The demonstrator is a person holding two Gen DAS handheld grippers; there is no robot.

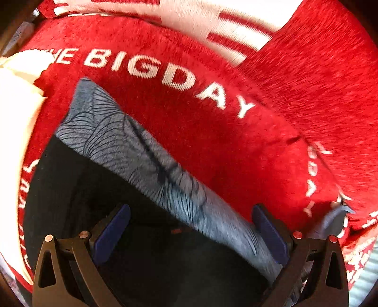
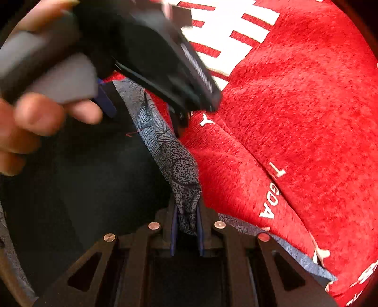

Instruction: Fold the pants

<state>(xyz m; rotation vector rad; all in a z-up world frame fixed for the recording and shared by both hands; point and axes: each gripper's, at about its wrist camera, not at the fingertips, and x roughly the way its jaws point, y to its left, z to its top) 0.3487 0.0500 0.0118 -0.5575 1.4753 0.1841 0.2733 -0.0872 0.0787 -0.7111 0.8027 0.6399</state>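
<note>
The pants (image 1: 141,151) are grey-blue with a dark leaf print and a black inner side (image 1: 94,189). They lie on a red blanket (image 1: 189,118). My left gripper (image 1: 191,226) is open, its blue pads on either side of the printed edge, just above the cloth. My right gripper (image 2: 186,226) is shut on a bunched fold of the pants (image 2: 179,170). In the right wrist view the left gripper (image 2: 141,59) and the hand holding it (image 2: 35,118) show at the upper left, over the same pants edge.
The red blanket (image 2: 295,118) carries white lettering and covers the whole surface, with folds at the right. A white patterned patch (image 1: 200,21) lies at the back. A cream cloth (image 1: 16,99) sits at the left edge.
</note>
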